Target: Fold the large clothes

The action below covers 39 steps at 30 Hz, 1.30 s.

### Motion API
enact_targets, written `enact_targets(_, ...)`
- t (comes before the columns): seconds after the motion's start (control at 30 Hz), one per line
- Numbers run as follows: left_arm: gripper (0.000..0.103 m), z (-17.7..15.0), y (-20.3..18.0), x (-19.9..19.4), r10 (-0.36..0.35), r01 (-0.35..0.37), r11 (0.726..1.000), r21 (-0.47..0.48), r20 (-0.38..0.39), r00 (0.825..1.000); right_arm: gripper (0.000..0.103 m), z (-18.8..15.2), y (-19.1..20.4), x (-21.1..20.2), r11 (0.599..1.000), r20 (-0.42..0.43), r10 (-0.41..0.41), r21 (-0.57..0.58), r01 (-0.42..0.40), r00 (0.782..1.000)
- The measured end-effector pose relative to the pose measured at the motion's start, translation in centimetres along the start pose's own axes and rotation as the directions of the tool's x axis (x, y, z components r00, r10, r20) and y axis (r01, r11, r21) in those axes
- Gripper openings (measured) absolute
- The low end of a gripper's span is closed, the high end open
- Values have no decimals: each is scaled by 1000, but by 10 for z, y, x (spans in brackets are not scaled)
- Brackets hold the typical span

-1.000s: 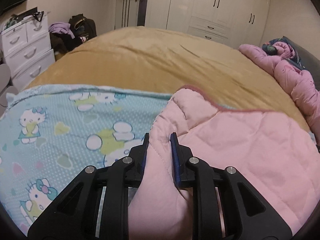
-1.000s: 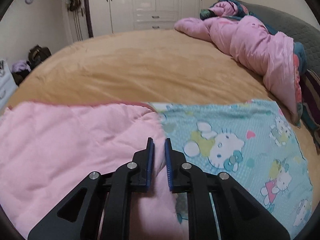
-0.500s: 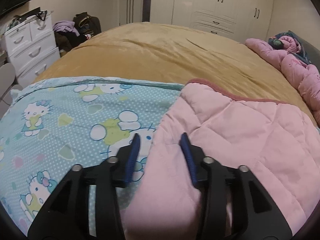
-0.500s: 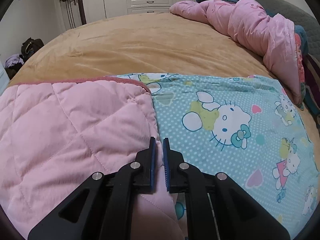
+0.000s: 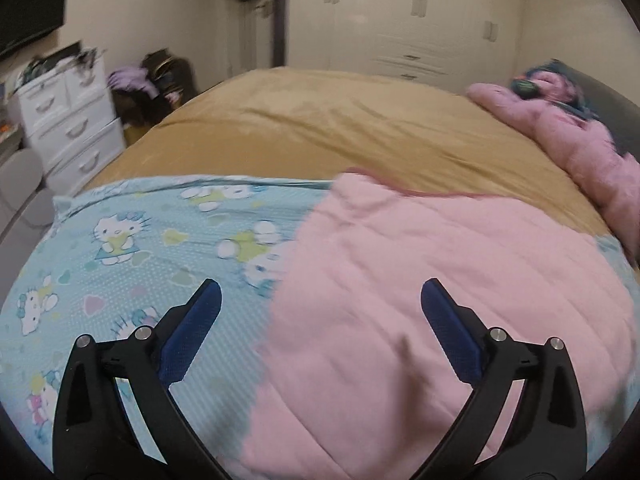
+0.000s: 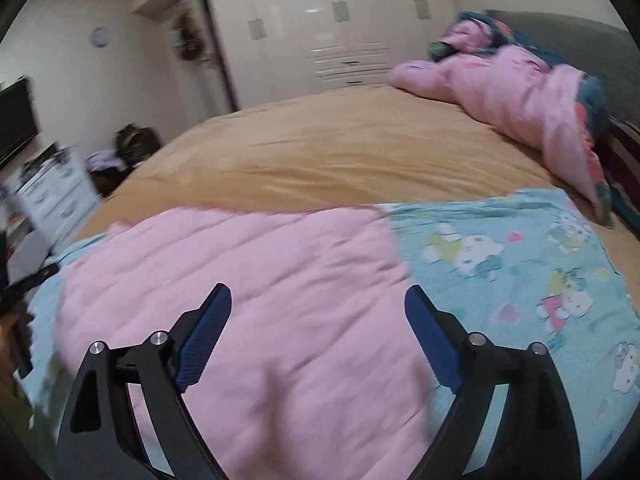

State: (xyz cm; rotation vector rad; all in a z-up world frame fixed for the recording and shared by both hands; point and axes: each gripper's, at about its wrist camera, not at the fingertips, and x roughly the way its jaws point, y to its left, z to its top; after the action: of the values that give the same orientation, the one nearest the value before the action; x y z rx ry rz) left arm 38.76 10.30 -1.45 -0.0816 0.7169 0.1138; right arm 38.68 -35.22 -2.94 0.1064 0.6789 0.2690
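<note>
A quilt lies on the tan bed (image 5: pixel 320 128), its pink quilted underside (image 5: pixel 420 280) folded over its light-blue cartoon-cat printed side (image 5: pixel 140 248). In the right wrist view the pink flap (image 6: pixel 260 272) lies left of the blue print (image 6: pixel 520 264). My left gripper (image 5: pixel 320 300) is wide open and empty above the flap's edge. My right gripper (image 6: pixel 318 304) is wide open and empty above the pink flap.
A bunched pink duvet (image 6: pixel 520 96) lies at the bed's right side by the grey headboard (image 6: pixel 580 52). White drawers (image 5: pixel 72 120) and a dark bag with clothes (image 5: pixel 160 80) stand left of the bed. White wardrobes (image 5: pixel 400 32) line the far wall (image 6: pixel 340 32).
Both grippers were shut on the pink flap's edge a second ago. The left opened first, then the right. Both have let go and drawn back, and the flap lies flat.
</note>
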Motion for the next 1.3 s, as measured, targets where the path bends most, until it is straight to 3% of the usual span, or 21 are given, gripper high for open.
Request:
enact_targets(0.13,94,-26,-44,-21,-75,77,994,71,-29,997,91,-20,40,-7,997,-22,58,-49,-59,998)
enact_targets(0.3,94,-57,-102,-20,-69,82,989,125,-105,992,92,-39,78,18,992,-134,38,-113,-53,990)
enact_targets(0.4,95,-74,-123,5,-30,50,992,118,-164,986,99,-55,87,52,985,-295,-45,-170,-6,955)
enact_targets(0.47,95,-84,-121,16,-32,44,996,72,-165,986,99,-61,85,65,987,-336,-50,-158,-5,941)
enact_targets(0.6,95,-98,-119,29,-41,45,999,29,-140,989,99,-71,83,75,990,-320,-42,-143,-5,947)
enact_targets(0.7,95,-99,-111,30,-91,90,996,-11,-139,986,99,-73,81,74,991,-295,-37,-136,-4,955)
enact_targets(0.8,95,-95,-103,13,-138,134,990,-49,-114,984,99,-64,80,59,993,-293,-21,-118,-14,956)
enact_targets(0.87,95,-92,-96,2,-158,153,986,-62,-92,983,99,-54,74,36,997,-231,15,-71,-33,973)
enact_targets(0.97,95,-81,-82,-15,-118,115,992,-53,-57,991,99,-42,66,-1,997,-135,58,-40,-64,989)
enact_targets(1.07,95,-70,-62,-27,-94,92,993,-70,-26,995,99,-33,54,-22,998,-93,34,-44,-38,995)
enact_targets(1.2,95,-63,-35,-31,-8,6,997,-81,-24,1000,99,-24,33,-41,1000,-64,20,12,-19,998)
enact_targets(1.3,95,-59,-13,-33,16,-17,993,-115,-12,1000,99,-25,13,-47,996,-57,40,79,-36,998)
